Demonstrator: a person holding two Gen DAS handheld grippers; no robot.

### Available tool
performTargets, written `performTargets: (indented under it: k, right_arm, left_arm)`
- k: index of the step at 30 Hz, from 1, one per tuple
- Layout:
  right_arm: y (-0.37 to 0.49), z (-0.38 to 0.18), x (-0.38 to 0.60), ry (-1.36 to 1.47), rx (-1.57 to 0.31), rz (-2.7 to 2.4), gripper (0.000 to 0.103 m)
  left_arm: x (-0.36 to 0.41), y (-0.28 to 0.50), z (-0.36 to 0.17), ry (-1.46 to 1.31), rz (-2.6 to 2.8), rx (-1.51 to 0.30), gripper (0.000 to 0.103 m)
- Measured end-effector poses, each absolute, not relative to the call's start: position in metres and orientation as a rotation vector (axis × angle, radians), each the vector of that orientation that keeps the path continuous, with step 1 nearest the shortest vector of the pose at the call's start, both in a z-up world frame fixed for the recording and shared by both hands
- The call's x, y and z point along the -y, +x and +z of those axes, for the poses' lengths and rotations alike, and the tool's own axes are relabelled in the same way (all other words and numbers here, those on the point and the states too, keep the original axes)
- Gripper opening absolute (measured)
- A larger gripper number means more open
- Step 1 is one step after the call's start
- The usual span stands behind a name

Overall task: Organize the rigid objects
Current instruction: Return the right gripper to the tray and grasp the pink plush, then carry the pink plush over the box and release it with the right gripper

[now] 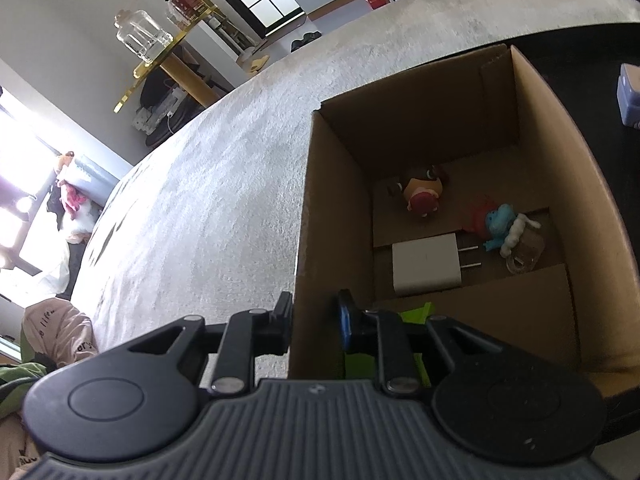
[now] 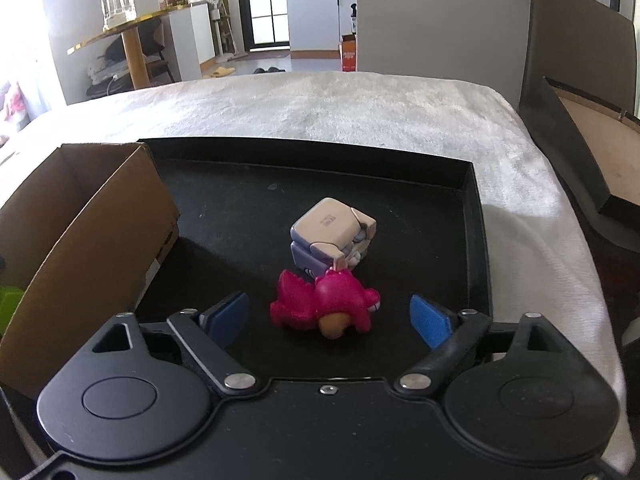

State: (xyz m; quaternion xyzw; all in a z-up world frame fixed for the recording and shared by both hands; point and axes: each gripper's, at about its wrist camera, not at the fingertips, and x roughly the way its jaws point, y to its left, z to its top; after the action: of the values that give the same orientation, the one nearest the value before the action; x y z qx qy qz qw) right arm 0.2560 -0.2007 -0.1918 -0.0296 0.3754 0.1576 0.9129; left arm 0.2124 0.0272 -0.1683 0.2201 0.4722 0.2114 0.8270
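My left gripper (image 1: 316,324) is shut on the near left wall of the cardboard box (image 1: 332,216), one finger outside and one inside. In the box lie a white charger (image 1: 426,268), a brown and red figure (image 1: 424,194), a blue and red figure (image 1: 494,224), a clear item (image 1: 526,250) and a green piece (image 1: 416,314). My right gripper (image 2: 328,316) is open, its pads either side of a pink toy figure (image 2: 324,304) lying on the black tray (image 2: 472,208). A white and lilac cube-shaped toy (image 2: 334,236) sits just behind it. The box (image 2: 88,248) stands at the tray's left.
The tray rests on a white fluffy cover (image 2: 320,104). A gold-edged table (image 2: 128,32) with a glass jar (image 2: 116,0) stands behind at the left. A dark chair back (image 2: 576,64) is at the right.
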Motion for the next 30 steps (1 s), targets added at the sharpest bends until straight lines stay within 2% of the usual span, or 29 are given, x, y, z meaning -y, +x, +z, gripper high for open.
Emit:
performTargets:
  k: [10,11,13,30]
  right_arm:
    - [0.261,-0.208,0.187,-0.106,-0.739,0.296,0.09]
    - [0.262,-0.21,0.187,-0.114,-0.734,0.293,0.087]
    - [0.264,-0.215,0.186,-0.128,-0.747,0.293,0.069]
    - [0.242,-0.194,0.212,-0.097,-0.789,0.25,0.068]
  left_arm:
    - [-0.024,0.216,-0.169,0.493,0.455,-1.018,0.023]
    - [-0.024,0.216,-0.17,0.493,0.455,-1.018,0.023]
    - [-0.024,0.216,-0.17,0.488,0.456,-1.019,0.023]
    - [-0.029,0.214,-0.166,0.451,0.448,-1.016,0.022]
